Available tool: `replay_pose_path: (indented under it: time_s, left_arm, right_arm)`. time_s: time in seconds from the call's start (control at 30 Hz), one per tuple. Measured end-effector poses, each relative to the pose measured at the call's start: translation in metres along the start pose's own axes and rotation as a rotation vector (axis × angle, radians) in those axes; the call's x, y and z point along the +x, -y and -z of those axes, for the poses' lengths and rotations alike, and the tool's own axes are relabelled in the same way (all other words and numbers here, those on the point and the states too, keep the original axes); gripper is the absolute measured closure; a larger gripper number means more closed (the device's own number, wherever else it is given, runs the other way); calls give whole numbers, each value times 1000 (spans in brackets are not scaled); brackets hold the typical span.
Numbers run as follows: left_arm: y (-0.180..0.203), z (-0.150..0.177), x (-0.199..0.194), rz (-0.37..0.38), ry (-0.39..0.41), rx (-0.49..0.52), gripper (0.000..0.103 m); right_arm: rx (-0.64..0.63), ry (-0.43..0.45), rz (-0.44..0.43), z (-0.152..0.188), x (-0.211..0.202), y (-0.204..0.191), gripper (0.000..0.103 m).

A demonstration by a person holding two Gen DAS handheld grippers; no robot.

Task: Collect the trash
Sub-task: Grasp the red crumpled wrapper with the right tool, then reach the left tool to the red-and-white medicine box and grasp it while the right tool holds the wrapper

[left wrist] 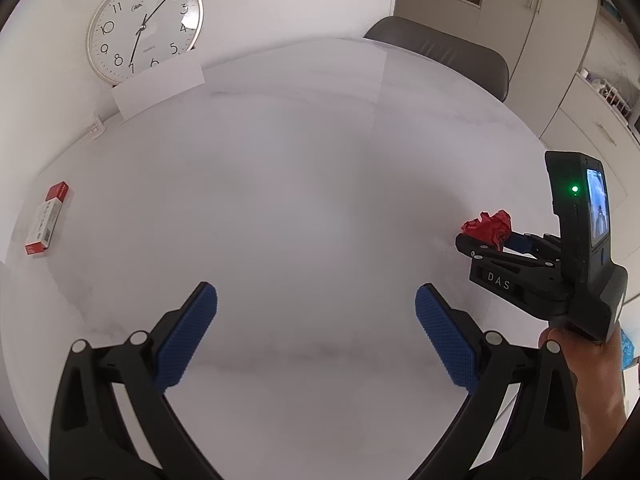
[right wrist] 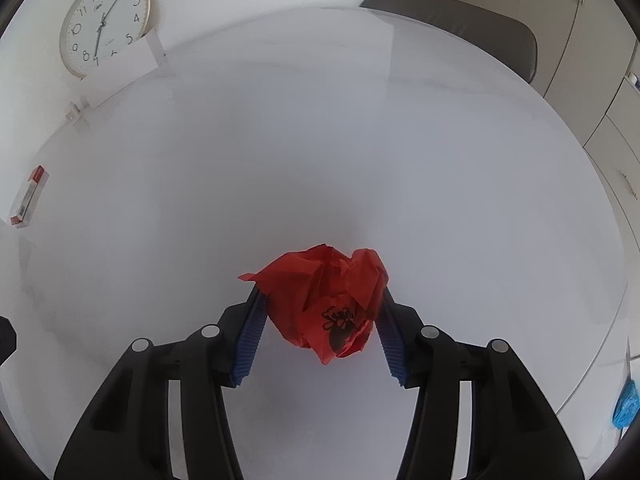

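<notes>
Nearest to me, the left gripper is hanging over a bare stretch of the white table, its 2 blue-padded fingers standing wide apart with nothing between them. Beside it on the right side of the table, a hand is holding the right gripper tilted down at the tabletop. The crumpled red paper, the piece of trash, is sitting on the table between that gripper's 2 pads; both pads are touching its sides, the left one tucked under a loose flap and the right one against the creased edge, so the gripper is closing on the paper. A black printed mark is showing on the lower face of the wad. In the left wrist view the same paper is showing at the tips of the right gripper, whose rear screen and 1 green light are facing this way. Farther off, near the table's left edge, a red-and-white box is lying flat, well apart from both grippers. At the far edge a white card is standing up, with a round wall clock behind it. A grey chair back is standing at the far right of the table, with pale cabinets beyond.
</notes>
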State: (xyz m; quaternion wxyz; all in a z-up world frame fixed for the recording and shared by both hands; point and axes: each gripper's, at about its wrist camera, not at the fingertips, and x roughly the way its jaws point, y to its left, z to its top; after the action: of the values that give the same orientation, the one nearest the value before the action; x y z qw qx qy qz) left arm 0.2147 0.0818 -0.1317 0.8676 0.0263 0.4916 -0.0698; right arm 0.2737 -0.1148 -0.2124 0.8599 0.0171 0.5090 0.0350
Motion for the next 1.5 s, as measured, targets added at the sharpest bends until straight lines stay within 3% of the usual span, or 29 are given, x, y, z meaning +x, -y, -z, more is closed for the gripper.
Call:
replay_pose_path:
  time_s: [0.2,0.5,0.77,0.87,0.97,1.17,1.37,1.5]
  left_arm:
    - [-47,-9,-16,-31,22,-97,8]
    - [-208,-27,-17,-188,56,-235,8]
    - [-368,-47,35,-371,27,-320,8]
    - [-416,-49,65,-368,-31,-369,8]
    - [-442,-45,88,-343,-63,-386,8]
    - [-452,-44,122,-285,-105,-282,8]
    - [-450,-49,132,-317,-89,-167,7]
    - [-453,-53,130,-359,-92,-150,7]
  right_arm:
    - [-111,53,-69,-24,-31,-60,50]
    - [-307,77,-231,-75,-29,-224,50]
    - [-403,30,-364,-99,7,-345,50]
    - [-428,25,-391,-105,16,-369,50]
    - [-446,16,-409,-110,26,-385,50]
    - [-467,-3,-424,-111,43,-395,50]
    - [-483,-14,-421,-101,51,-394,50]
    - [-478,-21,-416,-95,54,-389,50]
